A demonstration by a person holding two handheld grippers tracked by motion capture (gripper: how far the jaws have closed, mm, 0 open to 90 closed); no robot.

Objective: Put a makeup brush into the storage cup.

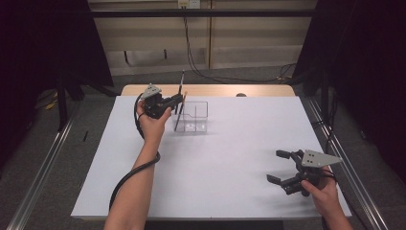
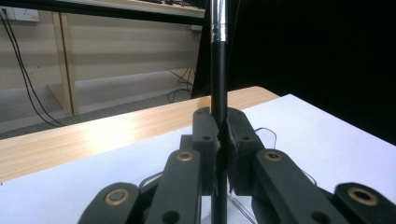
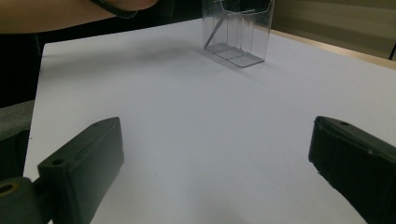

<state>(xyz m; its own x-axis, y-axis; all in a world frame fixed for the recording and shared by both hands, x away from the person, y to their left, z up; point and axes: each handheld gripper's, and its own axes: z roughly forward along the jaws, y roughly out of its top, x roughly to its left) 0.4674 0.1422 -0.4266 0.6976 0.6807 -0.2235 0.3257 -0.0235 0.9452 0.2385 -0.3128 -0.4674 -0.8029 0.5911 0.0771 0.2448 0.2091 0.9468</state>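
Left gripper (image 1: pixel 173 102) pinches a thin black brush handle with silver ferrule (image 2: pixel 218 70), its lower end inside the clear plastic compartment box (image 1: pixel 196 116) on the white table (image 1: pixel 225 163); an off-centre pull could tip the light box; right gripper (image 1: pixel 280 166) idle, spread.

Bare forearms without sleeves, black left gripper (image 2: pixel 219 140) with brass-ringed pivots behind the jaws, black right gripper (image 1: pixel 282 166), grey three-cornered plates on top, trailing black cable
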